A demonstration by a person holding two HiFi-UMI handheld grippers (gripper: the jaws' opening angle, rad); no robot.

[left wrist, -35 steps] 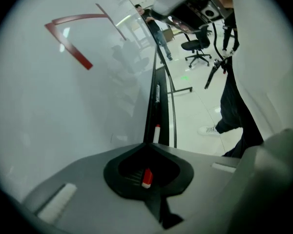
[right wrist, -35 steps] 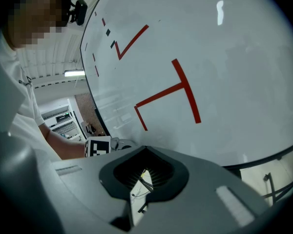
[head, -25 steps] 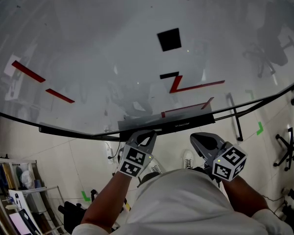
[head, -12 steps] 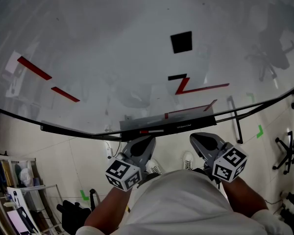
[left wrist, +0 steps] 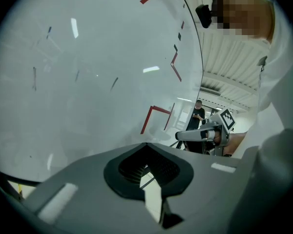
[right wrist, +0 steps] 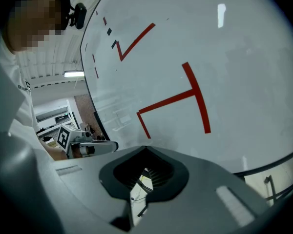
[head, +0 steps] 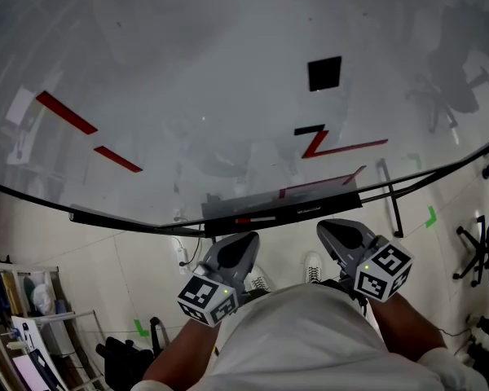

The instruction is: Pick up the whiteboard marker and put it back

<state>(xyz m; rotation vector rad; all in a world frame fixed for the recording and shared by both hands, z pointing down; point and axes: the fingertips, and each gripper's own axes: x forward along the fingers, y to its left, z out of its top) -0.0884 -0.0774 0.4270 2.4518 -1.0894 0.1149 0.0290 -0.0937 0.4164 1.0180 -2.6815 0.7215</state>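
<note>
A whiteboard marker [head: 254, 219], red and white, lies flat on the dark tray [head: 314, 209] under the whiteboard [head: 187, 80]. In the head view my left gripper [head: 242, 242] hovers just below the tray, a little short of the marker, jaws together and empty. My right gripper [head: 329, 229] is level with it to the right, also shut and empty. In the left gripper view the left gripper [left wrist: 146, 146] faces the board, with the right gripper [left wrist: 200, 134] off to its side. From the right gripper view, the right gripper [right wrist: 146, 151] points at red lines, the left gripper [right wrist: 95, 146] beside it.
The board carries red line marks [head: 342, 147] and black squares [head: 324, 72]. Its stand legs [head: 391, 202] reach the tiled floor. An office chair [head: 482, 247] is at the right and shelving [head: 20, 324] at lower left. A person [left wrist: 198, 113] stands far off.
My left gripper has drawn back from the tray toward my body and turned its cube outward; the marker now shows lying on the tray. The right gripper has stayed put.
</note>
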